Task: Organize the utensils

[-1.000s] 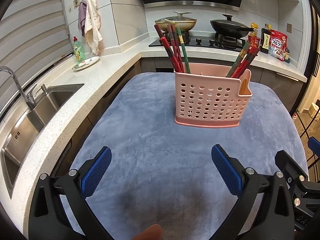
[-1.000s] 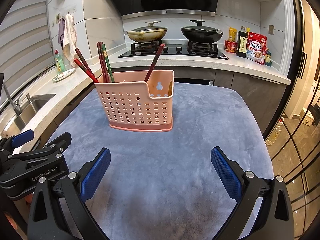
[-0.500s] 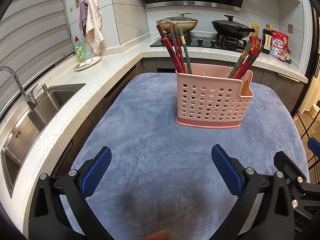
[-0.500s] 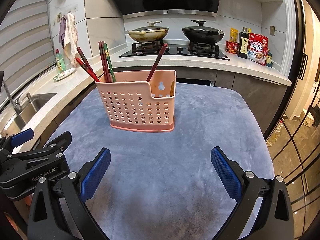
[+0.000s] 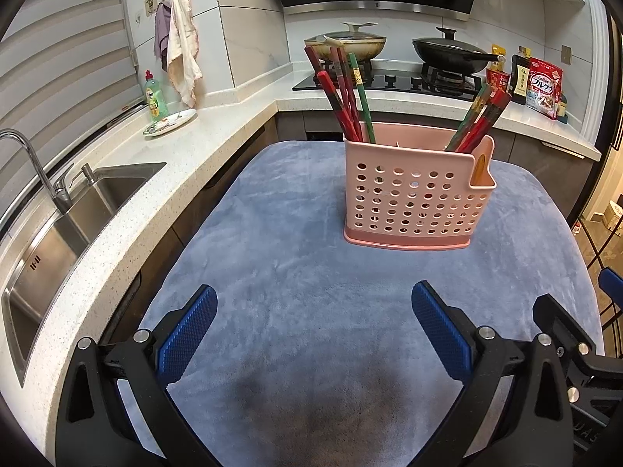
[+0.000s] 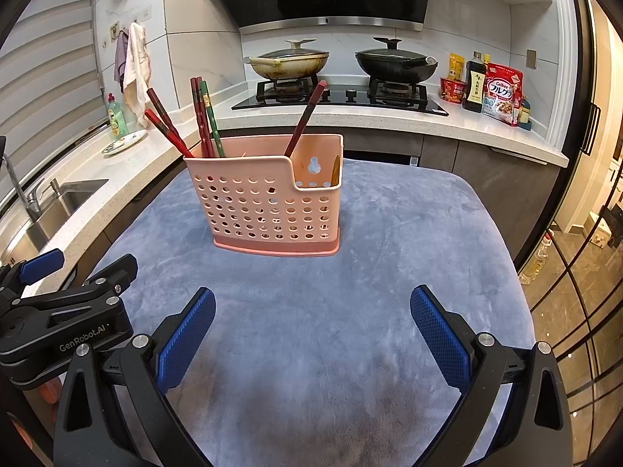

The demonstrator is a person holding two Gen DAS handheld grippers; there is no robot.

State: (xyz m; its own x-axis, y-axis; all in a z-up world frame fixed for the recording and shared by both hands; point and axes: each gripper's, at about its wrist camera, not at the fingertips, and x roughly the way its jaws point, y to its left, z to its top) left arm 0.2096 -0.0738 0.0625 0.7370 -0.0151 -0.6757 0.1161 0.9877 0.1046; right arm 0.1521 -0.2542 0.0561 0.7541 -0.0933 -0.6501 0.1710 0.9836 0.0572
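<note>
Kitchen: white speckled counters (image 5: 202, 148) were seen running along the left and far sides, with a steel sink (image 5: 50, 241) and tap (image 5: 35, 167) at the left.
Surface: a blue-grey plush cloth (image 5: 311, 272) was spread over the table, and both grippers were held low over its near edge.
Utensil holder: a pink perforated caddy (image 5: 416, 202) was stood upright on the cloth, near the middle, well apart from both grippers.
Chopsticks, left end: a bundle of red and green chopsticks (image 5: 344, 93) was leaned in the caddy's left end, tips down.
Chopsticks, right end: a second bundle (image 5: 481, 116) was leaned the other way at the right end; which compartment could not be told.
Front pocket: a pale wooden piece (image 6: 335, 171) was seen in the caddy's low-cut right corner.
Left gripper (image 5: 313, 325): its blue-padded fingers were spread wide, with nothing between them.
Right gripper (image 6: 311, 325): likewise spread wide and empty, beside the left one.
Stove: a lidded tan pan (image 6: 288, 62) and a black wok (image 6: 395, 64) were set on the hob.
Far counter: a sauce bottle (image 6: 473, 87) and a cereal bag (image 6: 502, 95) were stood at the right.
</note>
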